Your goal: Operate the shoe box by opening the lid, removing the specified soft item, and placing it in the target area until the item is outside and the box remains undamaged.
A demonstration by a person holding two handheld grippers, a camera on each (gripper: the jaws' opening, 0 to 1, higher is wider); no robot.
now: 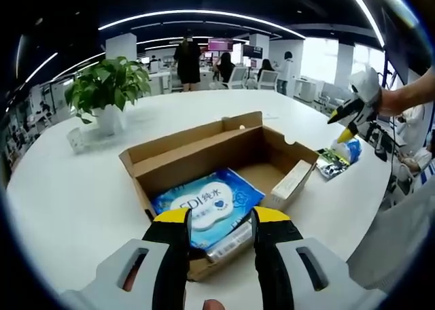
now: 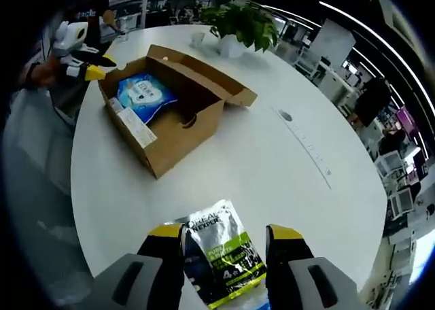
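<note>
The brown cardboard shoe box (image 1: 163, 181) lies open on the white round table (image 1: 75, 201), its lid (image 1: 194, 134) folded back. Inside are a soft blue-and-white wipes pack (image 1: 207, 208) and a small white carton (image 1: 291, 182). My left gripper (image 1: 222, 220) is open, its yellow-tipped jaws straddling the box's near wall over the pack. My right gripper (image 2: 225, 234) is open above a green, black and white L'Oreal sachet (image 2: 221, 259) that lies flat on the table, outside the box (image 2: 173, 130). The right gripper (image 1: 348, 119) also hovers at the table's right edge, over that sachet (image 1: 332, 164).
A potted green plant (image 1: 107, 85) in a white pot stands at the back left of the table. A person's forearm (image 1: 411, 96) holds the right gripper. People and desks fill the office behind. The left gripper (image 2: 100, 65) sits at the box's far end.
</note>
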